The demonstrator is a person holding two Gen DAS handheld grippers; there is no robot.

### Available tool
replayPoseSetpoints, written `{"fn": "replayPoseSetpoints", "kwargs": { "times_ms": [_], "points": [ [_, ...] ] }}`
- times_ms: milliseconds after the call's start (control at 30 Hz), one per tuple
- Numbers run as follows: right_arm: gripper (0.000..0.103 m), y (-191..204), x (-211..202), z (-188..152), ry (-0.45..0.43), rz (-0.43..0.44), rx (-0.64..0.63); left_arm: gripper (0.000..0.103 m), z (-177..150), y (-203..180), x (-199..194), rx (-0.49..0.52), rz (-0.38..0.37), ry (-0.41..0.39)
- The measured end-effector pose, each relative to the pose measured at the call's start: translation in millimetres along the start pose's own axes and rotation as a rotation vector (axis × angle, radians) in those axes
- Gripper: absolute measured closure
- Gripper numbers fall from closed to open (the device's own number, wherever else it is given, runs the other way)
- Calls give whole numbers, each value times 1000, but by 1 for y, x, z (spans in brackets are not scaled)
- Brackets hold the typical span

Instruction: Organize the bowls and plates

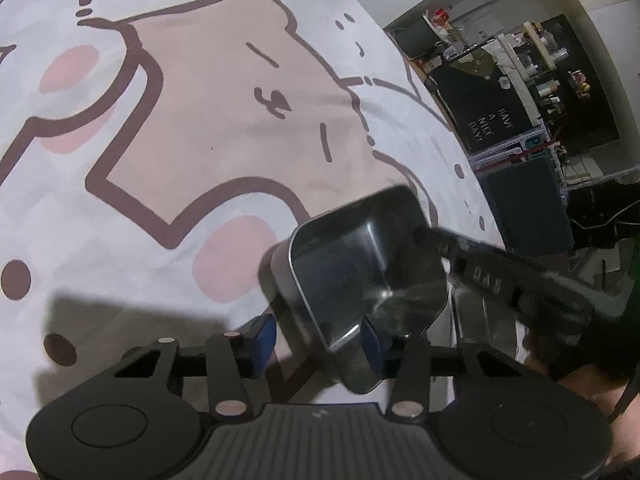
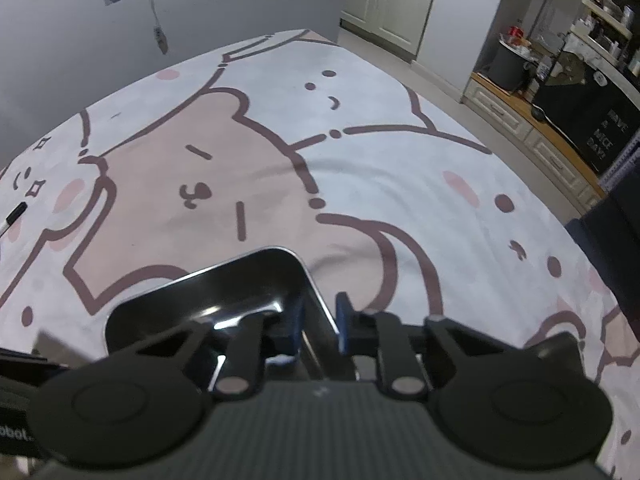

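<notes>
Black sign (image 1: pixel 494 126) reads "HAVE A NICE DAY!". Right claw (image 2: pixel 318 324) pinches metal tray (image 2: pixel 208 300) wall. Left claw (image 1: pixel 316 344) apart around tray corner.

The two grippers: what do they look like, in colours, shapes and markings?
Both look alike. The left gripper and the right gripper have black linkage arms with silver pivot pins, blue pads on the jaws, a ribbed dark grey body and two round black discs at the sides. The right gripper's finger, seen from the left wrist view, bears pale lettering, too blurred to read.

Home bedroom: cartoon bedsheet (image 2: pixel 280 152), cream cupboards (image 2: pixel 394 0), cluttered shelves (image 1: pixel 532 64).
</notes>
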State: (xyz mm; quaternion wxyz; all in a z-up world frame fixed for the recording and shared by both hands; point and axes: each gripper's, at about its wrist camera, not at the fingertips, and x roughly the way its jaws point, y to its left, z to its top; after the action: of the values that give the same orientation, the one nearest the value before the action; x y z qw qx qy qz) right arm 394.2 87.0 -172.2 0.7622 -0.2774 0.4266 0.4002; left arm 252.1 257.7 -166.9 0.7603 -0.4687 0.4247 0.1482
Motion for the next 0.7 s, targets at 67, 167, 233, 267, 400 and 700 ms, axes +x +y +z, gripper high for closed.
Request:
{"fn": "replayPoseSetpoints", "kwargs": {
  "times_ms": [67, 167, 233, 267, 400, 700],
  "points": [
    [91, -1, 0, -2, 12, -3, 3, 60, 1, 0, -3, 4, -3, -11],
    [94, -3, -4, -9, 34, 15, 7, 63, 3, 1, -6, 5, 1, -21],
    [95, -6, -6, -16, 53, 32, 15, 71, 5, 3, -8, 8, 12, -27],
    [95, -7, -7, -19, 66, 40, 23, 78, 6, 4, -8, 7, 20, -27],
    [97, -15, -6, -32, 69, 64, 76, 86, 8, 4, -8, 40, 43, -24],
    [100, -19, -48, -54, -16, 106, 243, 92, 6, -10, -24, 142, 25, -43]
  ]
}}
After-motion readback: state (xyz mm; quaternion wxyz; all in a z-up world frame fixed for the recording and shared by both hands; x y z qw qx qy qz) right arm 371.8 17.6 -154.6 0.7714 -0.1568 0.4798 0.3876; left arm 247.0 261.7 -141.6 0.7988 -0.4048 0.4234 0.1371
